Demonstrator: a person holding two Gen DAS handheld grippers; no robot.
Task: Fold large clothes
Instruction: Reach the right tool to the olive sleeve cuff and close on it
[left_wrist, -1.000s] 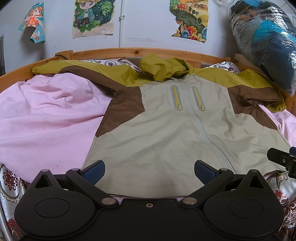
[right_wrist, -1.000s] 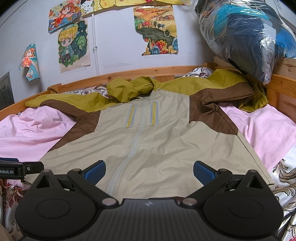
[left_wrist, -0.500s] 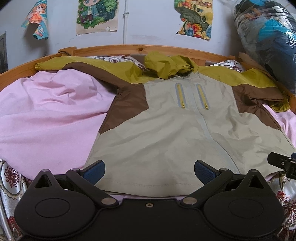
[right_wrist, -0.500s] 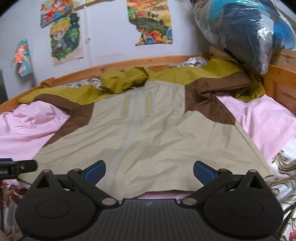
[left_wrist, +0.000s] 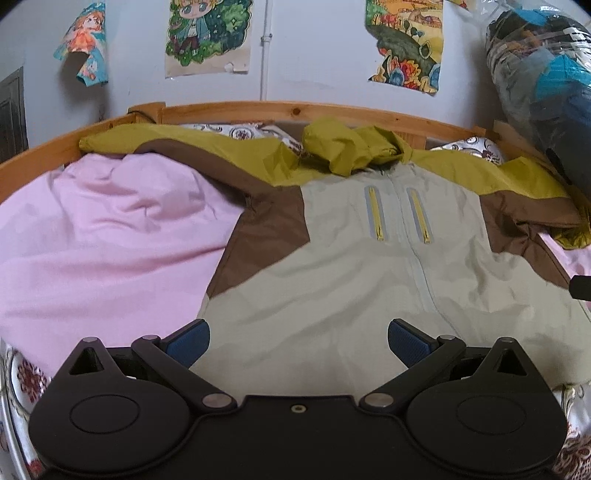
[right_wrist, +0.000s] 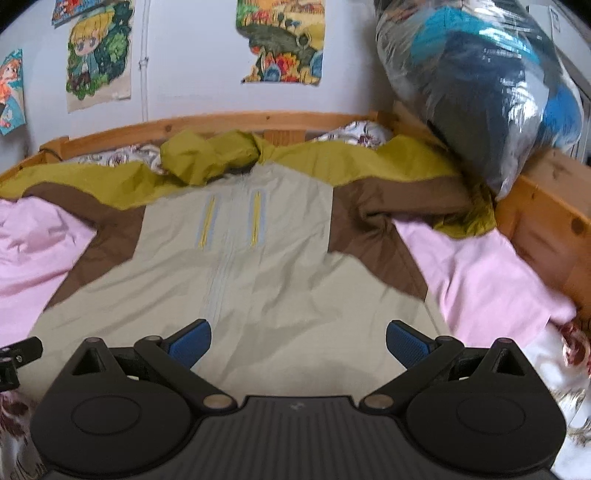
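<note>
our left claw (left_wrist: 297, 341) and right claw (right_wrist: 297, 339) gape over the jacket (left_wrist: 369, 273); its hem is hidden, the right view probably motion-blurred.

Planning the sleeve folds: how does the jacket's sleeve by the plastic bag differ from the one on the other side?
The sleeve by the plastic bag is bent back on itself, its cuff bunched against the wooden bed frame below the plastic bag. The opposite sleeve lies stretched out nearly straight along the headboard, draped over the rumpled pink sheet. Both share olive upper and brown lower panels.
</note>
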